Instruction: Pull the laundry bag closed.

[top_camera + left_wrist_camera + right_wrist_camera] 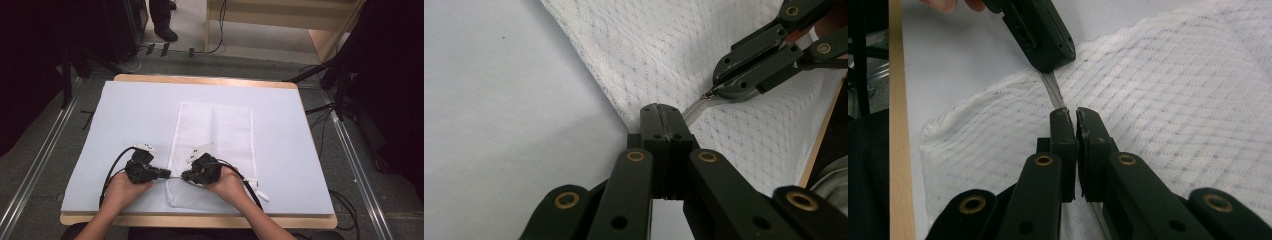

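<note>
A white mesh bag (215, 140) lies flat at the middle of the pale table cover (130, 115). At its near left edge a thin grey strip (176, 176) runs taut between the two grippers. My left gripper (168, 175) points right and is shut on one end of the strip (694, 107), its jaws pressed together at the bag's edge (663, 116). The right gripper (185, 175) points left, facing it a short way off. Its jaws (1071, 120) are closed on the strip (1052, 90). The mesh bag (1173, 100) spreads out beneath both.
The wooden table edge (200, 220) runs along the near side, close behind both hands. Beyond the far edge, cables (150, 50) and a person's shoe (166, 34) sit on the floor. Metal rails (35, 170) flank the table.
</note>
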`<state>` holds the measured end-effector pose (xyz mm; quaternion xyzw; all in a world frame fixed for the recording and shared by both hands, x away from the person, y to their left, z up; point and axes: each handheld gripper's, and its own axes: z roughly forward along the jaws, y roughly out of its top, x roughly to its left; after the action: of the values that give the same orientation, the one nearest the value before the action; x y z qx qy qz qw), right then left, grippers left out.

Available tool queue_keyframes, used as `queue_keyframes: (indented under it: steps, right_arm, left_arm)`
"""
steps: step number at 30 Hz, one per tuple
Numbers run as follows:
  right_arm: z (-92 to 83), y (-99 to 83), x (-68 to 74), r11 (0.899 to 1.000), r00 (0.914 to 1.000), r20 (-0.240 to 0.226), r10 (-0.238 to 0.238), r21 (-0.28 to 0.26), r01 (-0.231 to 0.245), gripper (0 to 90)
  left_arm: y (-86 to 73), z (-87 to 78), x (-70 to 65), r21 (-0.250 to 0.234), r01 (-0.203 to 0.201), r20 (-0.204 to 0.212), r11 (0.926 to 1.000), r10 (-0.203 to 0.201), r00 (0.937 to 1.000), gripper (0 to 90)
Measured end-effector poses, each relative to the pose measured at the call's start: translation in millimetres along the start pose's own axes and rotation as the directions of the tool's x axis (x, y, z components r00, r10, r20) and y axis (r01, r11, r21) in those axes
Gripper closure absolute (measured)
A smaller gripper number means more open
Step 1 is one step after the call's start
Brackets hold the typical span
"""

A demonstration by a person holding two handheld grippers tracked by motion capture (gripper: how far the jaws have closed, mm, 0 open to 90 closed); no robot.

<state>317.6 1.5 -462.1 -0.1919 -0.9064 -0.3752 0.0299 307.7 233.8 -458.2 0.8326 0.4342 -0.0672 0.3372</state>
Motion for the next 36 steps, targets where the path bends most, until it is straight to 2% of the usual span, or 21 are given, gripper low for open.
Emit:
queue_keyframes:
  steps: [10,36]
  right_arm:
    - [-6.7,-6.5,-5.3,0.999,0.9989,-0.023,0.040,-0.009,-0.040,89.1]
    - [-23.2,-20.7,-14.0,0.997,0.9968,-0.035,0.072,-0.024,-0.073,89.1]
  left_arm:
    - [-0.5,-0.1,-0.8,-0.001,-0.022,-0.007,0.9998,0.022,0.9997,90.0]
    - [-1.0,0.2,-2.6,-0.006,-0.053,-0.017,0.9986,0.053,0.9985,90.0]
